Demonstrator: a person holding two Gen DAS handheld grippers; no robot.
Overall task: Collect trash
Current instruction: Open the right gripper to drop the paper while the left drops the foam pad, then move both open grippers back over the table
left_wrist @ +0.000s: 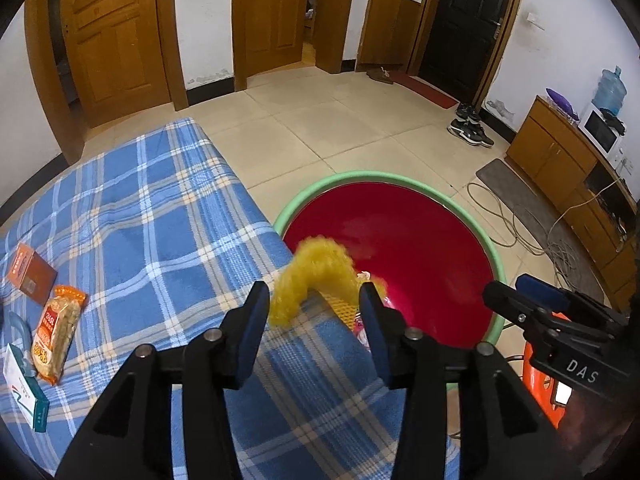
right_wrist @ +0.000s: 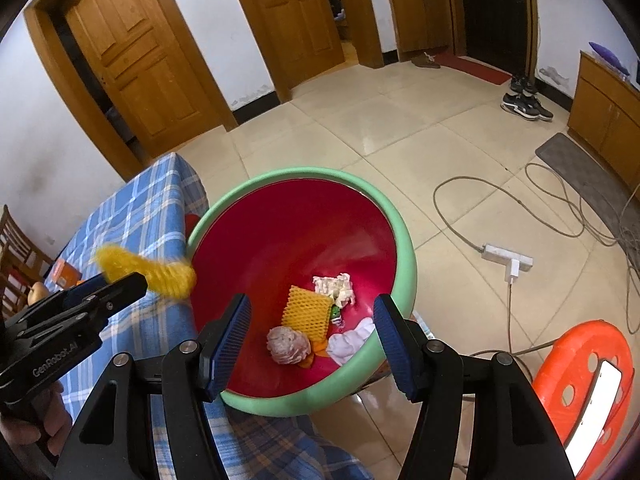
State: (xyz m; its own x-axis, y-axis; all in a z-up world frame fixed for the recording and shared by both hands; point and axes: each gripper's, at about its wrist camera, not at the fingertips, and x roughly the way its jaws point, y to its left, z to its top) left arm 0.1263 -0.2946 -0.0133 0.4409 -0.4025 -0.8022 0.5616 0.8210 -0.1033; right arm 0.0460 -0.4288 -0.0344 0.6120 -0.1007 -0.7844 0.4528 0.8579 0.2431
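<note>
A red basin (right_wrist: pixel 280 240) with a green rim sits on the floor tight against the edge of the table (left_wrist: pixel 160 208), which is draped in a blue plaid cloth. In the bottom of it lie a pinkish crumpled ball (right_wrist: pixel 289 346), a yellow foam fruit net (right_wrist: pixel 306 312), a wad of white tissue (right_wrist: pixel 335 287), a white cloth or sock (right_wrist: pixel 352 340), a small green-printed scrap and some orange bits. The right gripper (right_wrist: pixel 312 340) hangs right over the basin with its jaws well apart and nothing between them. The left gripper (left_wrist: pixel 316 328) stands above the table's edge, jaws apart too; a fuzzy yellow mesh piece (left_wrist: pixel 312 276) sits blurred just past their tips, over the line where cloth meets rim, and the pads do not press on it. A hand (right_wrist: pixel 44 420) shows at the left gripper's handle in the right wrist view. Further back on the table lie a white and green box (left_wrist: pixel 26 396), an orange snack packet (left_wrist: pixel 56 338) and a brown box (left_wrist: pixel 32 276). An orange plastic stool (right_wrist: pixel 580 376) stands beside the basin on the right. Beyond, on the tiled floor, a power strip (right_wrist: pixel 506 262) and looping cables (right_wrist: pixel 460 216), a grey mat, black trainers (left_wrist: pixel 470 130), a wooden cabinet (left_wrist: pixel 560 160) and wooden doors.
</note>
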